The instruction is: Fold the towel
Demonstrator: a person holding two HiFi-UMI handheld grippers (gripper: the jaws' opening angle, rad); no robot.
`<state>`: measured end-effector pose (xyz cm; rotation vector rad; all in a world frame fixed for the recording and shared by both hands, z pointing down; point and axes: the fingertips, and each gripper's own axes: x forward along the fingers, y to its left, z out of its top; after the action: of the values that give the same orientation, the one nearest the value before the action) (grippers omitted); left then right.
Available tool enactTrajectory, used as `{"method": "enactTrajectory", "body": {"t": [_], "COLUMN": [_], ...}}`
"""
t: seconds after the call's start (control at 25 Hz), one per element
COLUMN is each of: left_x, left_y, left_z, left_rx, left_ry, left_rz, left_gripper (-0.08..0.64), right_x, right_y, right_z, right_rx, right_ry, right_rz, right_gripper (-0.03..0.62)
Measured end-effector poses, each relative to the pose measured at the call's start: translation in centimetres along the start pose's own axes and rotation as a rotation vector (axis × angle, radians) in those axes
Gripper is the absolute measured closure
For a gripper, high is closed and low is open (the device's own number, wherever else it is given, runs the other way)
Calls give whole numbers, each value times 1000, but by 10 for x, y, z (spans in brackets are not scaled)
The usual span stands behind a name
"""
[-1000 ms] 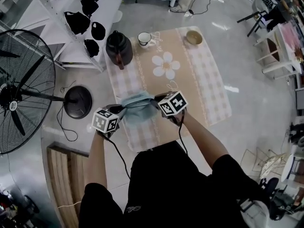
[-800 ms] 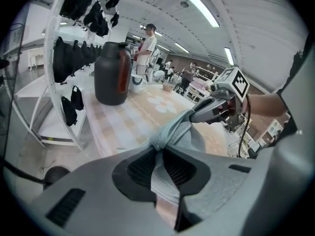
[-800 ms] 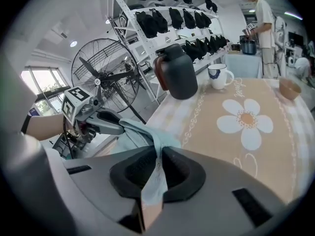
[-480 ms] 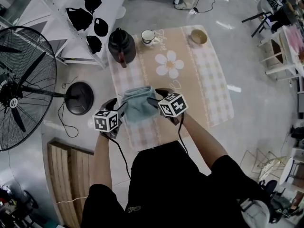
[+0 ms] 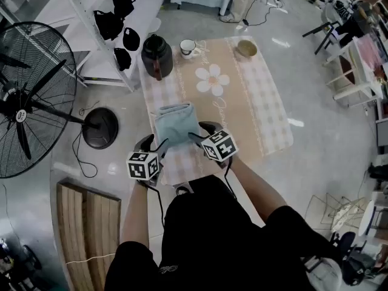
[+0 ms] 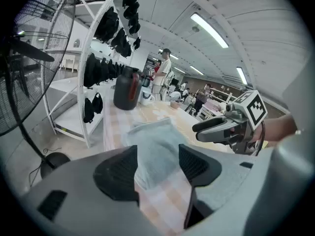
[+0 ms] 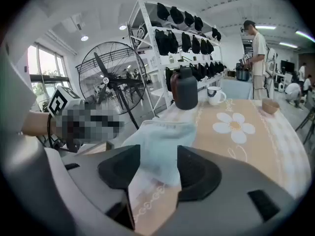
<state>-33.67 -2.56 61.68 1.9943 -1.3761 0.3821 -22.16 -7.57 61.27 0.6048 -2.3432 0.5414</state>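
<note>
A pale blue towel (image 5: pixel 176 123) lies folded into a small rectangle on the near left part of the checked mat (image 5: pixel 254 111). My left gripper (image 5: pixel 151 144) hovers just short of its near left corner, and my right gripper (image 5: pixel 202 132) stands at its near right edge. Both have just been opening their jaws, and now both are open with nothing pressed between the pads. In the left gripper view the towel (image 6: pixel 155 134) lies on the mat beyond the left gripper (image 6: pixel 157 154), with the right gripper (image 6: pixel 219 128) to its right. The right gripper view shows the towel (image 7: pixel 165 132) ahead of the right gripper (image 7: pixel 158 154).
A dark jug (image 5: pixel 156 54), a white cup (image 5: pixel 187 47) and a small bowl (image 5: pixel 247 47) stand along the mat's far edge. A large floor fan (image 5: pixel 27 102) with a round base (image 5: pixel 100 128) stands at the left. A white rack with black caps (image 5: pixel 118 23) is behind it, and a wooden pallet (image 5: pixel 85 223) lies near left.
Both grippers were shut on the towel's near edge. They have let go, opened and drawn back toward the person, and the towel now lies flat and folded on the mat.
</note>
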Motion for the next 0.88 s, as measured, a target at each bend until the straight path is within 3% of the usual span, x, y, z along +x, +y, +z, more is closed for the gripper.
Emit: {"method": "enactTrajectory", "body": {"t": [0.04,0.16,0.2,0.28,0.6,0.72,0.88], "left_x": [-5,-19,-24,-32,-41,-40,-53], "left_y": [-10,-41,-51,-67,-119,-137,-163], "left_z": [-9,-38,-47,-59,-87,-61,22], "left_rx": [3,13,18,24,-40,-26,37], "left_ry": [5,27,30,25,32,-33,-201], "left_rz": [-5,-37,-43,-44,-28,-19,12], "left_gripper": [307,342,386,546,555,555,555], "right_x": [-6,-30,-37,-52,-92,-113,-170], "right_y": [7,27,33,45,69,59,40], "right_z": [-8,-33,-41,-56,-100,-82,-26], "right_rx": [-4,-12,-11,-7,-54,-62,-47], "right_ry": [4,-3,-8,-14,6,-45,-194], "right_rz": [-8,-53,-64,-77,-107,-121,-182], "right_gripper": [365,559,583,591,591,591,591]}}
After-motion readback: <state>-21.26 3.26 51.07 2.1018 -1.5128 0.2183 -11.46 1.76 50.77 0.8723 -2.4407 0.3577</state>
